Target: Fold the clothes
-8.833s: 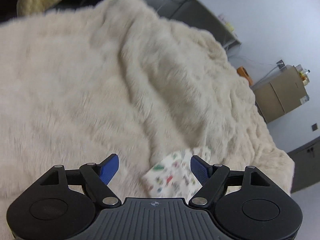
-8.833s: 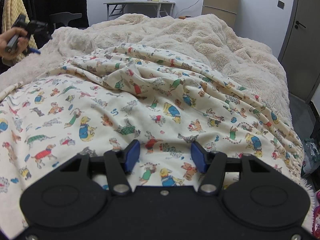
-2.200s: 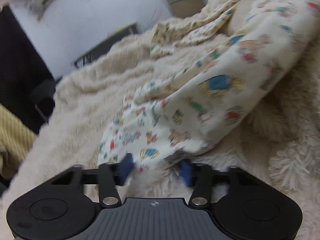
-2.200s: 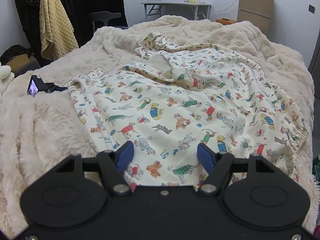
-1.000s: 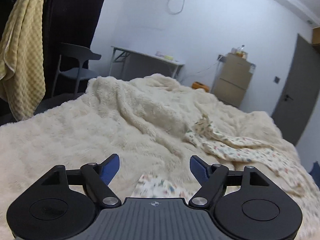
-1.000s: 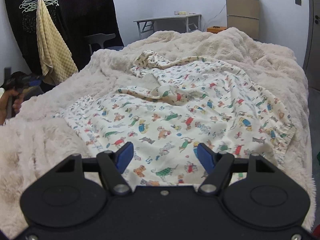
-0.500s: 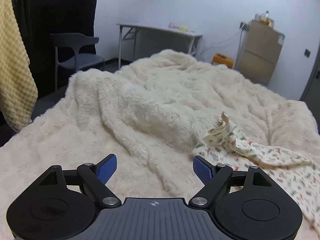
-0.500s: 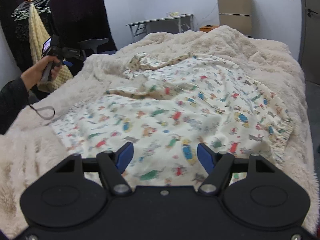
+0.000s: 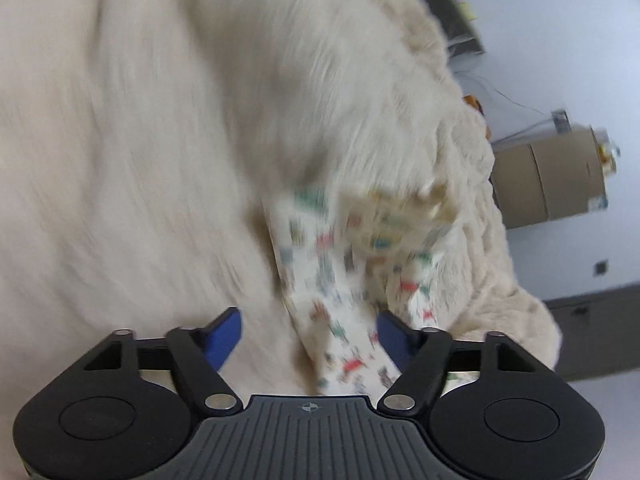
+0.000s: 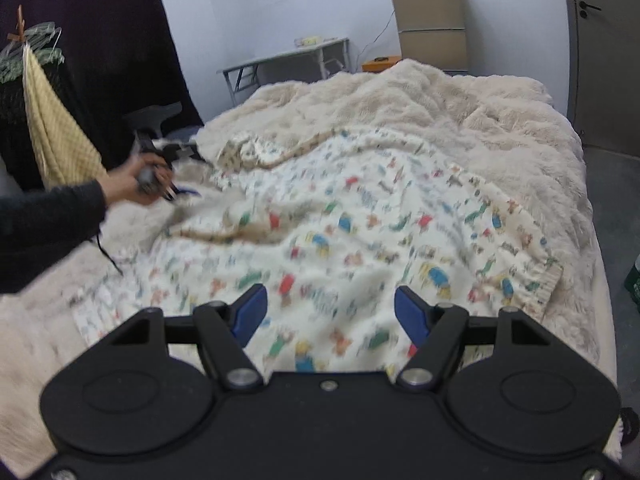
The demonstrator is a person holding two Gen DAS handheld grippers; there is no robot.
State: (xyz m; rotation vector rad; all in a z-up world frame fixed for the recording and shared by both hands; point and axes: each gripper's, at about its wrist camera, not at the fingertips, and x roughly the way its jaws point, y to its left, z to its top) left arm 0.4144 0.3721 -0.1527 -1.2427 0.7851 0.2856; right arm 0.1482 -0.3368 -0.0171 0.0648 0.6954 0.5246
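Right gripper point(image 10: 330, 314): fingers spread wide, holding nothing; it hovers over the near edge of the printed garment point(image 10: 360, 232).
Left gripper point(image 9: 310, 330): fingers apart, with a strip of the garment point(image 9: 340, 320) lying between them; contact with the blue pads cannot be confirmed through motion blur.
Left hand point(image 10: 144, 178): grips the left tool at the garment's far-left edge; dark sleeve point(image 10: 44, 224) behind it.
Garment position: spread loosely across the plush blanket point(image 10: 460, 120), mostly one layer, with a ridge across the middle and a bunched far corner.
Progress: no neat fold visible; the garment lies open and rumpled, so folding appears largely outstanding.
Garment material: thin, limp cream fabric, small colourful animal print, ribbed hem point(image 10: 548, 276) at right.
Blanket material: long-pile cream fur, soft and uneven.
Background: yellow checked towel point(image 10: 56, 136) hanging at left; table point(image 10: 288, 56) and small fridge point(image 10: 432, 20) at the wall.
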